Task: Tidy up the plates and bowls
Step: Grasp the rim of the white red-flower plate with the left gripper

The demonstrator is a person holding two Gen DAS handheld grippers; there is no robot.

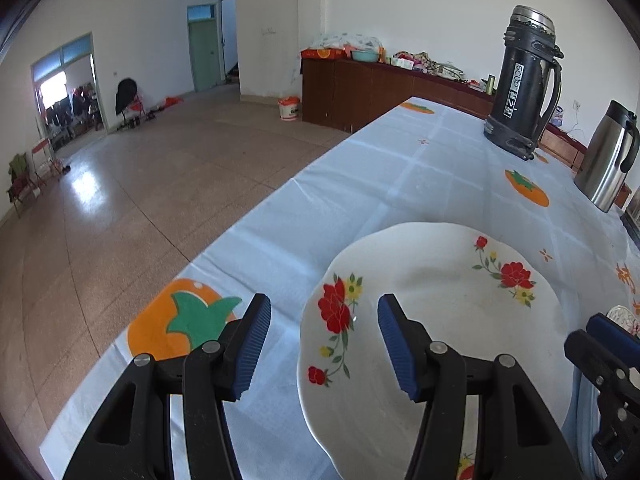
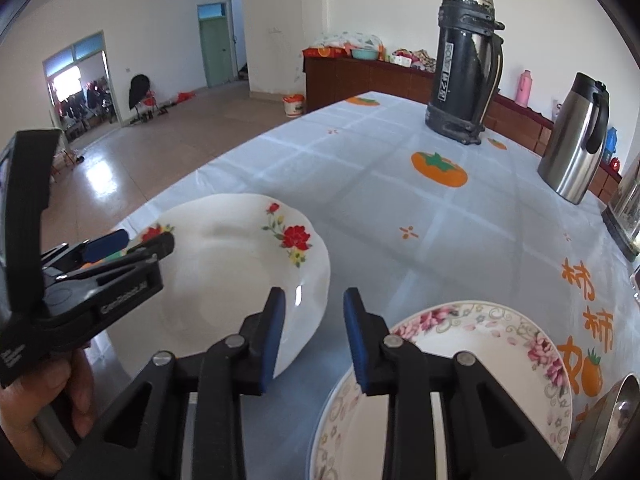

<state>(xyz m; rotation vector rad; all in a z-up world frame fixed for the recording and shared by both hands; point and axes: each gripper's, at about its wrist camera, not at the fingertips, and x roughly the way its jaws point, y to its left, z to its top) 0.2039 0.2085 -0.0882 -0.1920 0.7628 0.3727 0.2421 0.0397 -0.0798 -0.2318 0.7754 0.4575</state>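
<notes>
White walls and a tiled floor lay behind the counter [image 2: 360, 168] with its persimmon-print cloth. Left gripper [image 1: 324, 344] hung over the red-flowered plate's [image 2: 240, 264] left rim, jaws apart and empty. Right gripper [image 2: 314, 336] hovered between that plate and the pink-patterned plate [image 2: 492, 344], jaws narrow, gripping nothing

Open tablecloth [image 2: 360, 168] before black flask [image 2: 464, 60].

Red-flowered plate [image 2: 240, 280] lies beside pink-rimmed plate [image 2: 480, 360].
</notes>
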